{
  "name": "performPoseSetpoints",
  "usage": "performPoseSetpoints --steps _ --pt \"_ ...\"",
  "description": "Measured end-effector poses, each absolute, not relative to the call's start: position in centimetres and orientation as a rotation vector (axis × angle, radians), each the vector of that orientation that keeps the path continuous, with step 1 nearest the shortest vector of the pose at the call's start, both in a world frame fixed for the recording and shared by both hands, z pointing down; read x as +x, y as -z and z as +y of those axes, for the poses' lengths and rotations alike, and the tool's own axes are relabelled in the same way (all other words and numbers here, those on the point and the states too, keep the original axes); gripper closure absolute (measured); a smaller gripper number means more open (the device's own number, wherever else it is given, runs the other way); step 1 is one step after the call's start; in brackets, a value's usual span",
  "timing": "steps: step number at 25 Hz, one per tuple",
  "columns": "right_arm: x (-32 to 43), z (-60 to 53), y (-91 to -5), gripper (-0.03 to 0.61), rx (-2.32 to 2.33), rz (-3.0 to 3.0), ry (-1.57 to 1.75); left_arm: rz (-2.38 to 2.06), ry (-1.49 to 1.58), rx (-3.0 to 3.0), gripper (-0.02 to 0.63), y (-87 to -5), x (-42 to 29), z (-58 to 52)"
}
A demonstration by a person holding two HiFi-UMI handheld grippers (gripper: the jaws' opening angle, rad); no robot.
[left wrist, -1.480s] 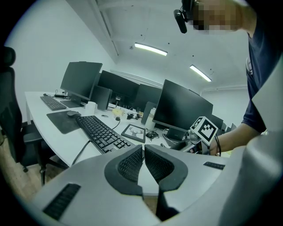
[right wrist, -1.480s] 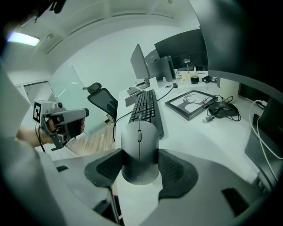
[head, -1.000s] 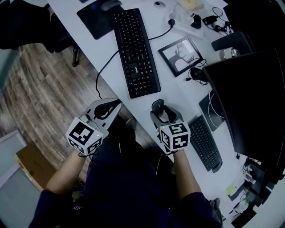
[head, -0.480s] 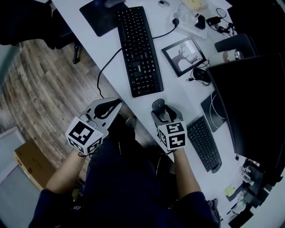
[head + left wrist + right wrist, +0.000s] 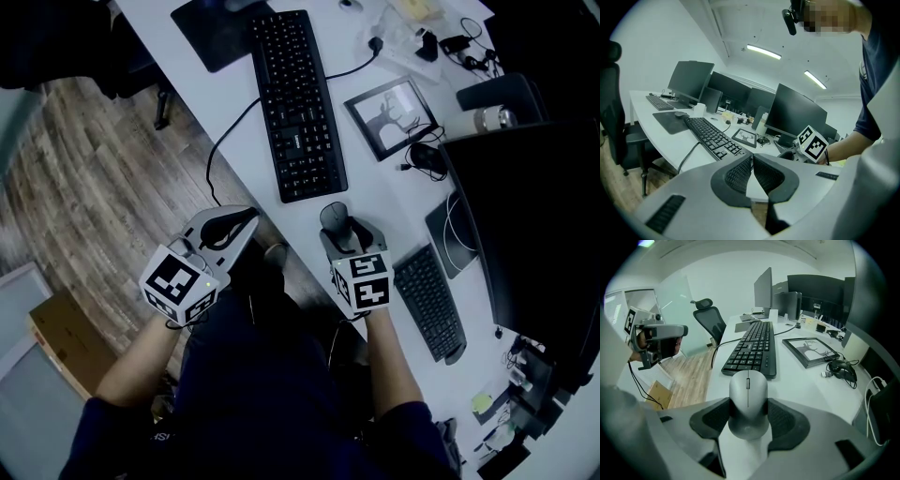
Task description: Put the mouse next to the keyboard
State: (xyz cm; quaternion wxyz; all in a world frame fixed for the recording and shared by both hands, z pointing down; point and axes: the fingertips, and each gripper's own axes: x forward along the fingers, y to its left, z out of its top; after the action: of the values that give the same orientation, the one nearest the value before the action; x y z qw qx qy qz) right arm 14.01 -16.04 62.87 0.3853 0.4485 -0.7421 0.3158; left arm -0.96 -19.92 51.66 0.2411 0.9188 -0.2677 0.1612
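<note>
A grey mouse sits between the pads of my right gripper, which is shut on its sides. In the head view this mouse is just off the near end of the black keyboard, close to the desk's front edge, with the right gripper behind it. In the right gripper view the keyboard lies straight ahead of the mouse. My left gripper hovers off the desk edge over the floor; its pads meet, shut with nothing in them.
A picture frame and a black corded mouse lie right of the keyboard. A dark mouse pad is at the far left, a small keyboard and a big monitor at the right. A keyboard cable runs over the desk edge.
My right gripper with the mouse has edged slightly closer to the keyboard's near end. The left gripper has stayed in place.
</note>
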Motion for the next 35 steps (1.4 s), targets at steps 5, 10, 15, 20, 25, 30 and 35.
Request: performPoseSetpoints --steps 5,10,15,20,25,30,35 --pt "13.8 -16.3 -63.1 0.324 1.134 -1.889 -0.801 -0.730 -0.447 2.506 0.571 -51.9 -1.0 -19.8" --pt "13.7 -16.3 -63.5 0.324 1.117 -1.886 -0.796 -0.731 -0.448 2.503 0.571 -52.0 -1.0 -19.8" --pt "13.4 -16.2 -63.9 0.324 1.106 -1.880 -0.794 -0.740 -0.450 2.501 0.572 -52.1 -1.2 -20.1" --pt "13.3 -16.3 -63.9 0.324 1.098 -1.886 -0.781 -0.741 -0.456 2.495 0.571 -52.3 -1.2 -20.1" --pt "13.2 -16.4 -63.9 0.322 1.091 -1.890 -0.768 -0.737 -0.458 2.496 0.571 -52.3 -0.9 -20.1" --pt "13.2 -16.4 -64.1 0.318 1.085 -1.892 -0.775 -0.733 -0.462 2.500 0.571 -52.1 -0.6 -20.2" --pt "13.1 -16.5 -64.2 0.316 1.079 -1.890 -0.768 -0.734 -0.463 2.506 0.571 -51.8 -0.5 -20.3"
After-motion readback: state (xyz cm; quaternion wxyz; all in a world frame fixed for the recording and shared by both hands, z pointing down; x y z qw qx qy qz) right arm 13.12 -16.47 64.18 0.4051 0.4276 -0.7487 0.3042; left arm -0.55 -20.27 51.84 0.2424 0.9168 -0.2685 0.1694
